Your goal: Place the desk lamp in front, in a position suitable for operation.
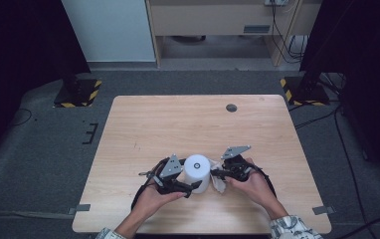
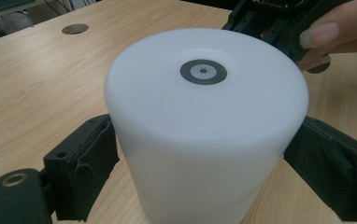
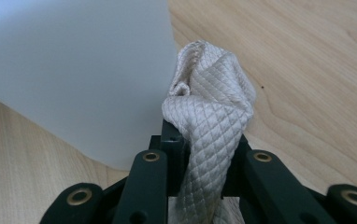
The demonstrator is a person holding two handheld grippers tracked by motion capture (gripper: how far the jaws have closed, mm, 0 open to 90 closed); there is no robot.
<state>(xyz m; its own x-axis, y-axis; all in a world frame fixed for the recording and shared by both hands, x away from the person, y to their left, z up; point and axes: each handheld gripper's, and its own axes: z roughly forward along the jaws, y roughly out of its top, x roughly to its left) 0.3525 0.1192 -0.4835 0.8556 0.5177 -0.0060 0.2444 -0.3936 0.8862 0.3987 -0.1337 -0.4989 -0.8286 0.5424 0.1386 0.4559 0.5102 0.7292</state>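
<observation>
- A smooth white cylinder (image 1: pixel 197 172) with a dark ring on top stands upright near-centre on the surface (image 1: pixel 143 124).
- The left gripper (image 1: pixel 188 188) clamps its sides.
- The right gripper (image 1: pixel 217 174), just right, pinches a quilted beige cloth (image 3: pixel 209 121) against it.

A light wooden table (image 1: pixel 143 124) stands on grey carpet (image 1: pixel 39 149), with a round dark cable hole (image 1: pixel 231 107) toward its one o'clock corner. At twelve o'clock a pale wooden desk (image 1: pixel 213 20) stands against the wall, cables (image 1: pixel 285 35) hanging at its right end. Beside it, at eleven o'clock, is a white panel (image 1: pixel 109 30). Black curtains (image 1: pixel 19 50) close off nine and three o'clock, each with a yellow-and-black striped stand base (image 1: pixel 78 92) at its foot.
</observation>
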